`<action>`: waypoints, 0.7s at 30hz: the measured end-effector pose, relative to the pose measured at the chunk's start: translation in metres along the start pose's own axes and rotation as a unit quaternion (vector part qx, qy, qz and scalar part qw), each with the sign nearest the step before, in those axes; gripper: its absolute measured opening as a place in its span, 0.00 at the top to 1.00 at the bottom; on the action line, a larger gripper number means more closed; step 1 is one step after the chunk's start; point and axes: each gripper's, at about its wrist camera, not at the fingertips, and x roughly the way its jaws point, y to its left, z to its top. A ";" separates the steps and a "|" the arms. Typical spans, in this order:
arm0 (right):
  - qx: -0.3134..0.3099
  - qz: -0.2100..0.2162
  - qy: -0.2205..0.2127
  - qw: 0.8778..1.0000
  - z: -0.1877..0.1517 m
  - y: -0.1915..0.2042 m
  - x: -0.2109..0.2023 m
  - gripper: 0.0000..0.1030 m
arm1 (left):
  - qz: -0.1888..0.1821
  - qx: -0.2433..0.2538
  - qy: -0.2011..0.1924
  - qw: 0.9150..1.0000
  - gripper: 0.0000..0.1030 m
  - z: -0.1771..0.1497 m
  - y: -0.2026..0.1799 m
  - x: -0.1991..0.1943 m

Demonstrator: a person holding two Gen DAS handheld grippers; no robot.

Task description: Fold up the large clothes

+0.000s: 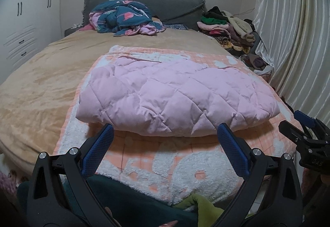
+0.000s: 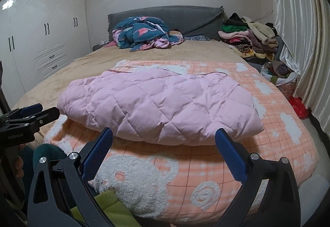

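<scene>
bed (image 2: pixel 61 74) is carrying everything, tan sheet over it. peach-and-white fleece blanket (image 2: pixel 278 123) is lying across the near end. pink quilted jacket (image 2: pixel 156 103) is sitting folded flat on the blanket, centred, near edge facing both cameras. teal flamingo-print bedding (image 2: pixel 144 33) is bunched up against the headboard, clothes pile (image 2: pixel 249 39) is sitting at the far right corner. left gripper (image 1: pixel 165 133) and right gripper (image 2: pixel 164 135) are both hanging released just short of the jacket's near edge, fingers spread wide, gripping nothing

Left tool (image 1: pixel 165 134) and right tool (image 2: pixel 164 138) side by side, fingers wide apart, empty.
</scene>
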 end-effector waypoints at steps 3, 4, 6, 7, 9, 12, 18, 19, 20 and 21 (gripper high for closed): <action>0.002 0.000 0.002 1.000 -0.001 -0.002 0.002 0.04 | 0.001 -0.002 -0.001 1.000 0.09 0.000 0.000 -0.001; 0.002 0.000 0.002 1.000 -0.001 -0.003 0.001 0.04 | 0.001 -0.002 -0.001 1.000 0.09 0.000 0.000 -0.001; 0.003 0.001 0.000 1.000 -0.001 -0.003 0.002 0.04 | 0.002 -0.003 -0.001 1.000 0.09 0.000 0.001 0.000; 0.003 0.001 0.001 1.000 -0.001 -0.003 0.002 0.04 | 0.003 -0.004 -0.001 1.000 0.09 0.000 0.001 0.000; 0.001 0.000 0.000 1.000 -0.001 -0.002 0.002 0.04 | 0.004 -0.005 -0.001 1.000 0.09 0.000 0.001 0.000; 0.002 0.002 0.002 1.000 -0.001 -0.002 0.002 0.04 | 0.005 -0.004 -0.002 1.000 0.09 0.000 0.001 -0.002; 0.002 0.003 0.003 1.000 0.001 -0.002 0.003 0.04 | 0.001 -0.003 0.002 1.000 0.09 0.000 0.002 -0.001; 0.001 0.003 0.002 1.000 0.000 -0.003 0.003 0.04 | 0.002 -0.003 0.001 1.000 0.09 0.000 0.002 -0.001; 0.002 0.002 0.003 1.000 0.000 -0.003 0.003 0.04 | 0.004 -0.003 0.001 1.000 0.09 0.000 0.002 -0.001; 0.002 0.002 0.003 1.000 0.000 -0.003 0.003 0.04 | 0.004 -0.003 0.001 1.000 0.09 0.000 0.002 -0.001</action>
